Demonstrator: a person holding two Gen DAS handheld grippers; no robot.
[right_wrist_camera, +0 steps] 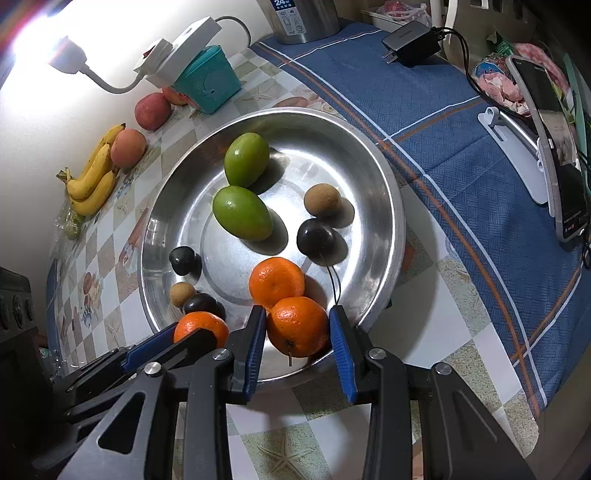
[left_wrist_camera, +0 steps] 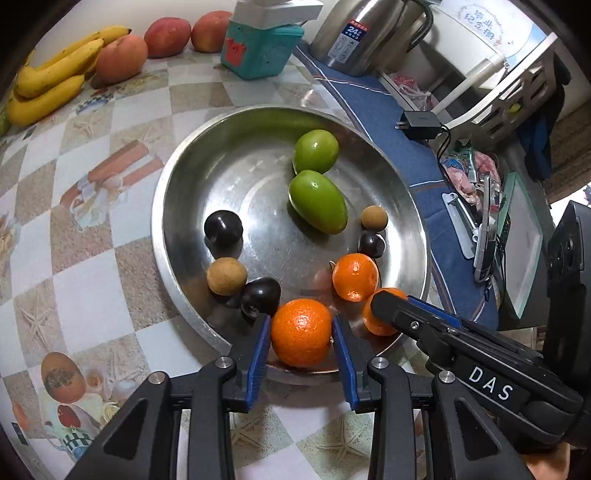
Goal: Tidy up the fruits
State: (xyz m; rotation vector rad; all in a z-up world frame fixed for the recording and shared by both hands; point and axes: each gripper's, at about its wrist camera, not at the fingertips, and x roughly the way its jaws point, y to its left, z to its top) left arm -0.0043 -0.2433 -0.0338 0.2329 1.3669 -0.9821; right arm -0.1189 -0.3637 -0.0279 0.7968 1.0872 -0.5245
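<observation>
Three oranges sit clustered at about five to six o'clock inside the steel basin (left_wrist_camera: 184,206), and two of them are each clamped in a gripper: the left gripper (left_wrist_camera: 301,334) has its blue pads pressed on the near orange (left_wrist_camera: 301,332) at the basin's six o'clock rim, while the right gripper (right_wrist_camera: 297,326) is closed on a second orange (right_wrist_camera: 297,325), which touches the third orange (right_wrist_camera: 276,282) just beyond it at twelve o'clock. To do this step well, I would judge that each orange should be lifted straight up before travelling, since the right one leans against its neighbour and a dark plum (right_wrist_camera: 317,236) with a long stem lies close at one o'clock (a sideways drag could roll either). The two grippers stand side by side and nearly touching, so moving one at a time seems wiser. Further out in the basin lie two green fruits (left_wrist_camera: 317,201), small brown round fruits (left_wrist_camera: 226,276) and more dark plums (left_wrist_camera: 223,229). On the table (left_wrist_camera: 92,295), at about ten to eleven o'clock of the basin, are bananas (left_wrist_camera: 51,85) and reddish fruits (left_wrist_camera: 122,57). Readable writing: "DAS" on the right gripper's finger in the left wrist view, and "24" on the steel flask (left_wrist_camera: 354,33); the remaining print is too small to read.
</observation>
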